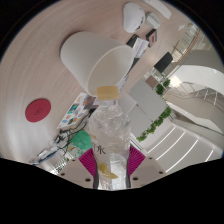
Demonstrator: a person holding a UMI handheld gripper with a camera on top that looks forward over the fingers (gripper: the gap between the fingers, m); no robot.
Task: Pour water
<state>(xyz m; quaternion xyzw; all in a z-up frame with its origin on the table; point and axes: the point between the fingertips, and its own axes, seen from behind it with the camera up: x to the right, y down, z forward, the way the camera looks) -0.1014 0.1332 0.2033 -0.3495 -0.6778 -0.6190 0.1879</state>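
A clear crinkled plastic bottle [108,135] with a yellowish neck ring is gripped between my two pink pads [88,162], one on each side of its body. My gripper [111,160] is shut on it. The bottle points away from me, and its mouth meets the rim of a white paper cup [93,57] just beyond it. The whole view is tilted, so the bottle is tipped toward the cup. A label with dark letters shows on the bottle near the left pad. I cannot see any water flowing.
The cup stands on a pale pinkish tabletop [60,85]. A red round object [38,108] lies to the left. Colourful packets [68,122] lie near the left finger. Green plants [155,122] and white furniture [140,20] stand beyond.
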